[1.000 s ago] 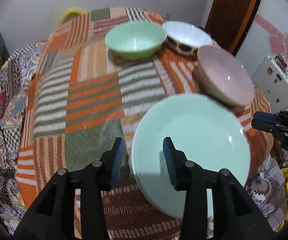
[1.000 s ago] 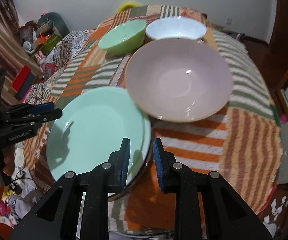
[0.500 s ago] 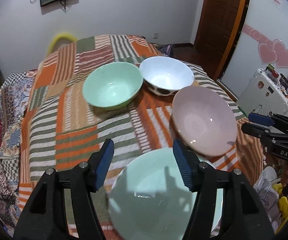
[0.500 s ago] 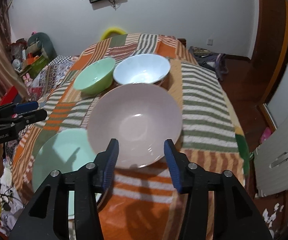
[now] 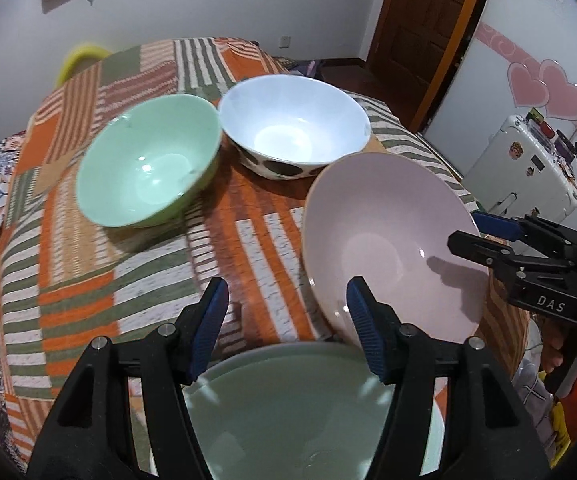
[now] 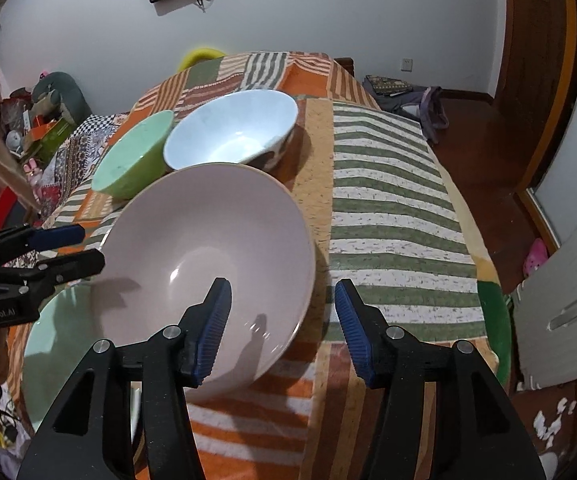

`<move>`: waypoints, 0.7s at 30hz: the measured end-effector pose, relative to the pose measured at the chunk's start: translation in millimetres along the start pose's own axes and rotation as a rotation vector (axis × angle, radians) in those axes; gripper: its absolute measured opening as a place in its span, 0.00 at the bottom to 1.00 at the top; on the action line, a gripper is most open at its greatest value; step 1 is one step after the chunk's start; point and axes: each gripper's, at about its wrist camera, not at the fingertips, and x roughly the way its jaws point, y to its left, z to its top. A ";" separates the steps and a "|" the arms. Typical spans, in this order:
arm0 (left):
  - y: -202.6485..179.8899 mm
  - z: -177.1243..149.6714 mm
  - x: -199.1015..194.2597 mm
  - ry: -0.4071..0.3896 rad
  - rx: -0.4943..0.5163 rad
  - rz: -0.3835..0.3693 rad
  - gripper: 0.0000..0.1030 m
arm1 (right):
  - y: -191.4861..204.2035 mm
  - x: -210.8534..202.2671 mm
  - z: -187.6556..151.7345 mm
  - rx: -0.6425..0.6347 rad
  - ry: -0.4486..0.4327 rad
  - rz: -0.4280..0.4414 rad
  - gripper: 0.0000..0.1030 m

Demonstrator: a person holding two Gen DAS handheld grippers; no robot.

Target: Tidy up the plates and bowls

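Patchwork cloth (image 5: 88, 280): orange, green and white stripes cover the counter; its left half in the left wrist view lies bare right out to the draped edge.
Green bowl (image 5: 148, 168): upright on the cloth, far left of the row, its rim just beside the white bowl's; whether the two touch cannot be told.
White bowl (image 5: 294, 130): upright, dark spots on its outer wall, at the back of the counter.
Pink bowl (image 5: 388, 248): nearest of the three, tilted, its low rim close over the green plate's edge; whether they touch cannot be told.
Green plate (image 5: 288, 412): at the near counter edge, directly under the left gripper, partly hidden by its arms.
Left gripper (image 5: 288, 324): jaws spread wide, gripping nothing, above the plate's far rim.
Right gripper (image 6: 282, 328): jaws spread wide, gripping nothing, straddling the pink bowl's (image 6: 204, 264) right rim from above.
Open cloth on the right (image 6: 392, 216): a broad striped stretch with nothing on it runs to the counter's right edge.
Floor (image 6: 480, 148): dark wood beyond that edge.
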 end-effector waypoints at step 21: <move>-14.2 5.5 33.0 0.081 0.021 -0.077 0.15 | -12.1 13.0 0.3 0.052 0.055 0.106 0.13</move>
